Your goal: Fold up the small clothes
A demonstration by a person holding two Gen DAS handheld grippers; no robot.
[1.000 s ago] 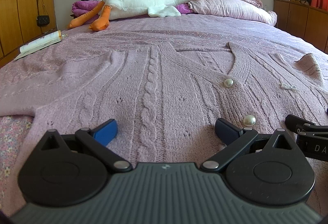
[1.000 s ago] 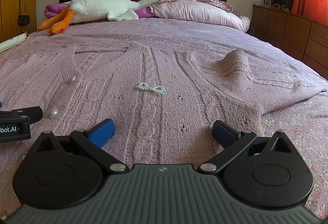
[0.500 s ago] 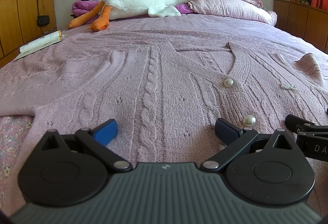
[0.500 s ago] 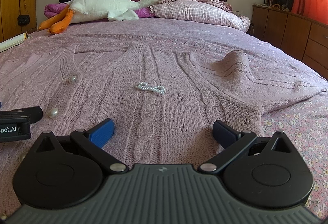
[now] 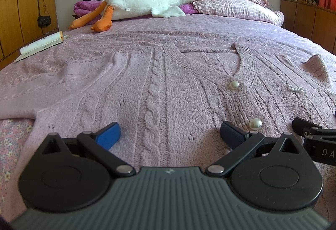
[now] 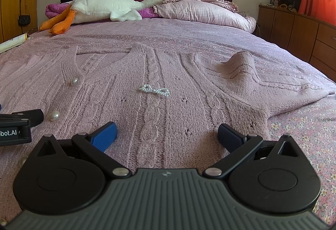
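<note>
Bedroom, wide bed w/ floral pink cover; dark headboard, plush goose and checked pillow at the far end, well apart from the work area.

Left wrist view: pink cable-knit cardigan lay spread flat, front up, neckline away from the camera, hem nearest. Left gripper sat low at the hem, fingers spread wide, nothing between them, blue pads resting on or just above the knit (can't tell which). Two pearl buttons ran down the placket to its right; lower one just beside the right-hand pad. Left sleeve ran off toward the bed edge, lying flat. Part of the other tool showed at the right edge.

Right wrist view: right gripper also at the hem, fingers likewise released and empty. Beaded bow lay on the chest panel ahead. Right sleeve had a raised peak, not flat.

Judgement: nothing folded yet; step in hand looked like taking hold of the hem. To do it well: close each tool on both knit layers, not the bedcover beneath; keep the left one's pad off the pearl button (hard bead = poor grip); lift evenly so the hem stays straight. Sleeve peak probably needs flattening or tucking in first, else the fold will go lumpy.
</note>
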